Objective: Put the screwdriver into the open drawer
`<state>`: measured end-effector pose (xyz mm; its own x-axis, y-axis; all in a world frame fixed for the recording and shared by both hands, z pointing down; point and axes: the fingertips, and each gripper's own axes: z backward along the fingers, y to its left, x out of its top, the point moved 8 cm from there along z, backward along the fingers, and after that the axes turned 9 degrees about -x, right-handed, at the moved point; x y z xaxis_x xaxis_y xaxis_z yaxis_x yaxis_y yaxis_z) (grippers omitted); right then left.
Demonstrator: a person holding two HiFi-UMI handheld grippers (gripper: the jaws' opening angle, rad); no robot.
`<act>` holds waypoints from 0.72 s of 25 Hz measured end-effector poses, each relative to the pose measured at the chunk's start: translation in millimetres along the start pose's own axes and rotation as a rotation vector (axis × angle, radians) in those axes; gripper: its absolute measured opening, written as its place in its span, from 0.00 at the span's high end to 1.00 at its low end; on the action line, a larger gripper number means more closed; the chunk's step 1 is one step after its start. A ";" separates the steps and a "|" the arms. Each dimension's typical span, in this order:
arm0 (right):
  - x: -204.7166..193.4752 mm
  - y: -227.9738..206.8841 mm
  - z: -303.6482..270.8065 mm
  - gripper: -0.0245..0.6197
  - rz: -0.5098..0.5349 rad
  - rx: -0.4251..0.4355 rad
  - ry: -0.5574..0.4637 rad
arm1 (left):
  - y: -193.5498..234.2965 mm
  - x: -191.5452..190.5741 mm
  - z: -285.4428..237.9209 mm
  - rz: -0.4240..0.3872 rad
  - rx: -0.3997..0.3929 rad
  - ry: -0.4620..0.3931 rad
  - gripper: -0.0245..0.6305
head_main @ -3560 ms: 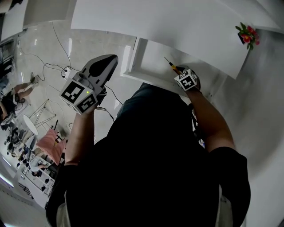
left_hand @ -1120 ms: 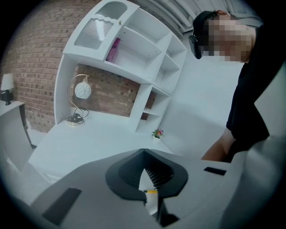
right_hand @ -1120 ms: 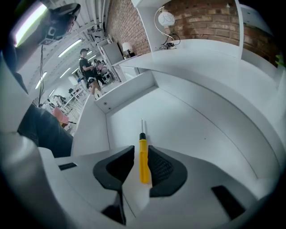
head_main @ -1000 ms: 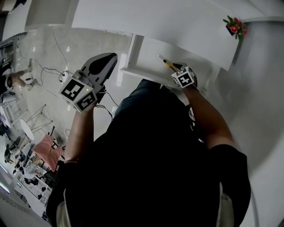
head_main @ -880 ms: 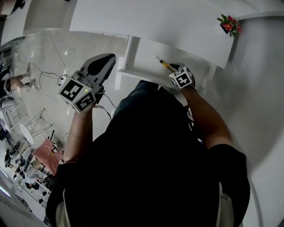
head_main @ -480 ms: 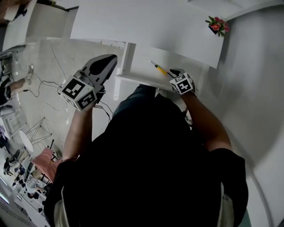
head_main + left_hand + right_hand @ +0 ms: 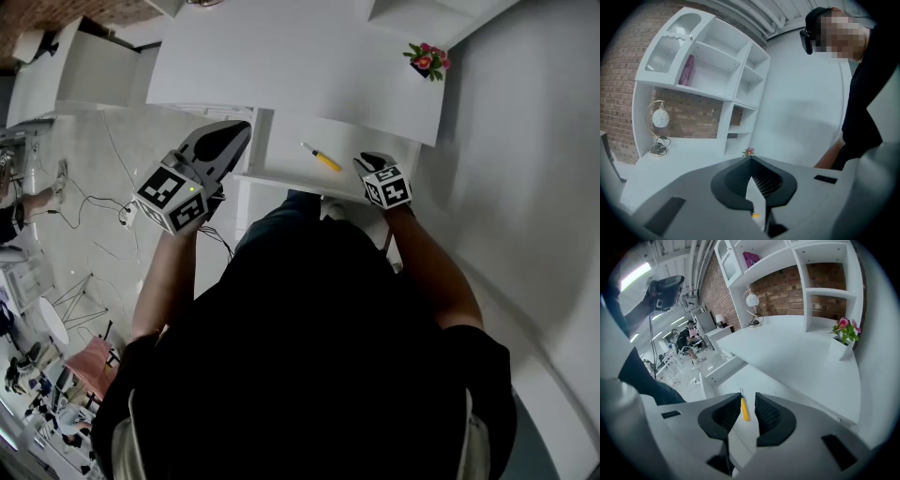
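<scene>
We see the screwdriver (image 7: pixel 319 157) lying flat on the white floor of the open drawer (image 7: pixel 281 161). It touches neither gripper. Its yellow handle points toward the right gripper (image 7: pixel 366 159) and its metal tip points away to the left.

In the right gripper view, the right gripper (image 7: pixel 747 398) has its 2 jaws spread, with nothing pinched. The screwdriver (image 7: pixel 744 409) shows through the gap, resting on the drawer floor (image 7: pixel 764 380) beyond the tips.

The left gripper (image 7: pixel 242 128) sits just beside the drawer's left edge in the head view. In the left gripper view, its (image 7: pixel 750 161) jaws are pressed together at the tips and hold nothing.

Each gripper carries a marker cube (image 7: pixel 173 197) printed with black-and-white square patterns.

The drawer comes out from under a white desk (image 7: pixel 281 56). A small white pot of pink flowers (image 7: pixel 427 61) stands at the desk's far right corner, well apart from the drawer. Behind the desk, the left gripper view shows white shelves (image 7: pixel 717 70) on a brick wall. They hold a pink book (image 7: pixel 687 70), and a round lamp (image 7: pixel 660 119) stands below them.
</scene>
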<state>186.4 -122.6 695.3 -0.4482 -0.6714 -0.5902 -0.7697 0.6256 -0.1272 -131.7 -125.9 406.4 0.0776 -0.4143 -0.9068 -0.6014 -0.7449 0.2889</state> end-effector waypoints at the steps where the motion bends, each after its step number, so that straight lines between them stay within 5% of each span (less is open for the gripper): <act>1: 1.6 -2.0 7.5 0.80 -0.011 -0.007 -0.010 | -3.4 2.9 -1.2 -0.006 -0.007 -0.002 0.94; 18: 28.8 -46.5 136.4 0.81 -0.162 -0.168 -0.211 | -58.2 40.0 -19.2 -0.082 -0.109 -0.008 0.94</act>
<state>271.3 -116.9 575.5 -0.2225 -0.6489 -0.7276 -0.8959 0.4304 -0.1099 -78.4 -109.2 359.2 0.1164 -0.3454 -0.9312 -0.5034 -0.8287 0.2445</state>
